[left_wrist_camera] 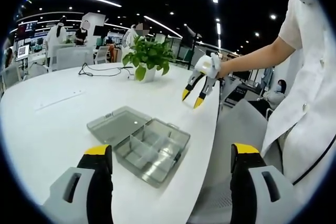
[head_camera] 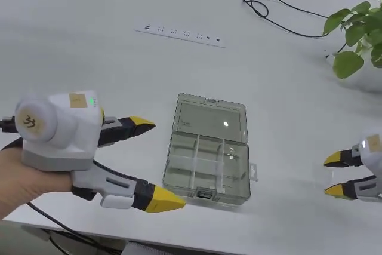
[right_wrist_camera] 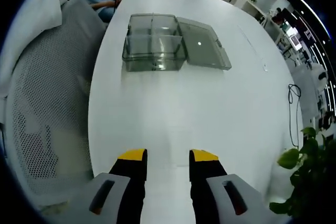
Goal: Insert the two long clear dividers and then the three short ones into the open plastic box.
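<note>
Hard to count dividers (head_camera: 195,154) inside box (head_camera: 208,150): clear on clear, a few upright walls discernible. Right gripper (head_camera: 326,176) cut off by frame edge, at 3 o'clock of box, well apart, jaws narrowly parted, empty. Left gripper (head_camera: 167,164) at 9 o'clock, just beside box, spread wide, empty. Box mid table (head_camera: 89,40), lid (head_camera: 210,117) flat toward 12 o'clock.

box (head_camera: 209,114): smoky grey, see-through. dividers (head_camera: 195,154) inside: clear, pale edges. table (head_camera: 89,46): plain white. left gripper (head_camera: 164,164): white and light grey body, black jaws, yellow tips. right gripper (head_camera: 327,176): same black jaws with yellow tips. power strip (head_camera: 179,33): white. cable (head_camera: 280,10): black. plant (head_camera: 358,34): green leaves; pot (left_wrist_camera: 149,74) white. chair (right_wrist_camera: 47,114): grey mesh.
</note>
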A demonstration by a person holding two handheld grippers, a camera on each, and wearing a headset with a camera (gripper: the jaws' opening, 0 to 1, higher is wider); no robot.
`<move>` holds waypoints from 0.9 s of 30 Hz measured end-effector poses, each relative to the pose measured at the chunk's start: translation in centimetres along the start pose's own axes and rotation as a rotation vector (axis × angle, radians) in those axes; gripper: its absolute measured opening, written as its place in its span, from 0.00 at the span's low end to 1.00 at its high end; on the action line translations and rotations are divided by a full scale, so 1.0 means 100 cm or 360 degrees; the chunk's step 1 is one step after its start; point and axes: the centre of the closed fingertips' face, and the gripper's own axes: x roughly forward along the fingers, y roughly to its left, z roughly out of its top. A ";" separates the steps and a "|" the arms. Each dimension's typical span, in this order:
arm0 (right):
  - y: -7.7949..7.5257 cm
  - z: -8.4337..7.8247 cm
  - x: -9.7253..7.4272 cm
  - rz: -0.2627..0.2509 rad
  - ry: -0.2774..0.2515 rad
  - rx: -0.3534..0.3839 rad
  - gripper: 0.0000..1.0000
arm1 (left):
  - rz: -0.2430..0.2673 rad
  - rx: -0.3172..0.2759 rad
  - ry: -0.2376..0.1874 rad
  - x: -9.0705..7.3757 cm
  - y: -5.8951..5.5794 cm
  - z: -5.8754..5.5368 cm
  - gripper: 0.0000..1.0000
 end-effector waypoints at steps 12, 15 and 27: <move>0.009 0.058 -0.029 -0.0090 -0.0156 -0.0022 0.33 | 0.0003 -0.0050 -0.0072 0.007 -0.003 0.023 0.92; 0.006 0.061 -0.028 -0.0096 -0.0187 -0.0016 0.33 | 0.0005 -0.0093 -0.0088 0.010 -0.004 0.030 0.90; 0.028 0.117 -0.042 -0.0119 -0.0279 -0.0045 0.33 | -0.0005 -0.0306 -0.0055 0.030 -0.012 0.042 0.71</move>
